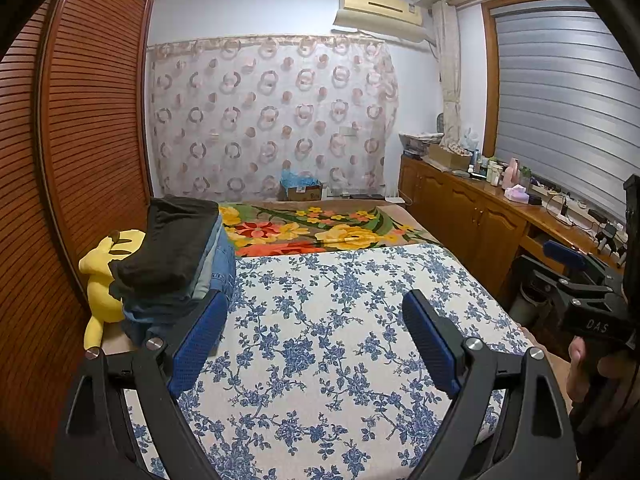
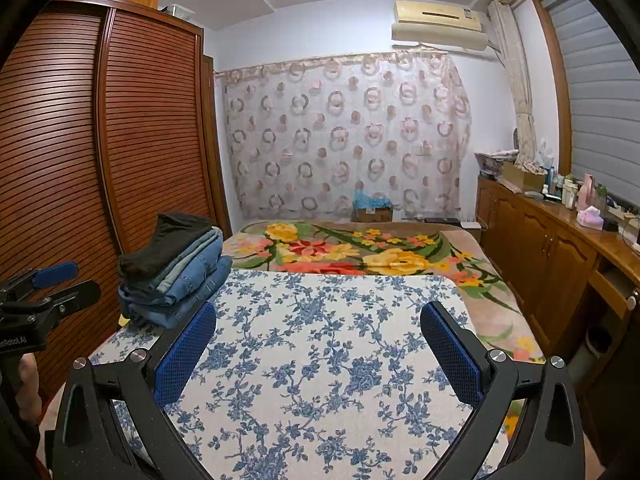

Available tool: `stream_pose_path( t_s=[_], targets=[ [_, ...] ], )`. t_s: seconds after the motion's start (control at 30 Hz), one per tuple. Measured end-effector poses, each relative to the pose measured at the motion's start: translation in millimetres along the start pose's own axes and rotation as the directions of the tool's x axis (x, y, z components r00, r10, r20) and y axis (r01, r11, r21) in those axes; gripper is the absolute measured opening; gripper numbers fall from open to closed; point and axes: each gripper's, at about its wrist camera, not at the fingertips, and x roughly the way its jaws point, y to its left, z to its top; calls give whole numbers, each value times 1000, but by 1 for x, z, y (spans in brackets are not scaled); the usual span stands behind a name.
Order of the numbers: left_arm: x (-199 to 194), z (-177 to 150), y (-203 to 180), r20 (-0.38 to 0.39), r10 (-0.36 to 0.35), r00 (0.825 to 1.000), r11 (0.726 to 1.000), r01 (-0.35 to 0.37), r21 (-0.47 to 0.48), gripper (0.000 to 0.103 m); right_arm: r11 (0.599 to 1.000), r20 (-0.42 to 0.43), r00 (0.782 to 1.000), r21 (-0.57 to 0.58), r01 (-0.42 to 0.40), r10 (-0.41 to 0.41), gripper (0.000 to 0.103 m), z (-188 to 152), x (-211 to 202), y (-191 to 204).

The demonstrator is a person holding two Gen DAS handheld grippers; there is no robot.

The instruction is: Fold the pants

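Note:
A stack of folded pants [image 1: 176,264] [image 2: 176,272] rests at the left edge of the bed, black pair on top, several blue jeans beneath. My left gripper [image 1: 316,300] hovers open over the blue-flowered white cloth [image 1: 340,340], nothing between its blue pads, its left pad beside the stack. My right gripper [image 2: 318,312] is open too, held above the same cloth [image 2: 320,360], empty. Each gripper shows at the edge of the other's view, held by a hand [image 1: 580,368].
A yellow plush toy [image 1: 104,280] lies left of the stack against the slatted wooden wardrobe [image 1: 80,140]. A bright floral blanket [image 2: 360,248] covers the far bed. Wooden cabinets [image 2: 540,248] with bottles line the right wall. A cardboard box [image 1: 304,190] stands by the curtain.

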Motion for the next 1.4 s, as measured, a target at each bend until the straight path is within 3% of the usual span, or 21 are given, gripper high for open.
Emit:
stream_pose_path(
  t_s=[1.4],
  targets=[
    [-2, -1, 1, 4, 0, 1000, 1000, 0, -4, 90, 1000, 2, 1000, -3, -4, 4, 102, -1, -2, -1]
  ],
)
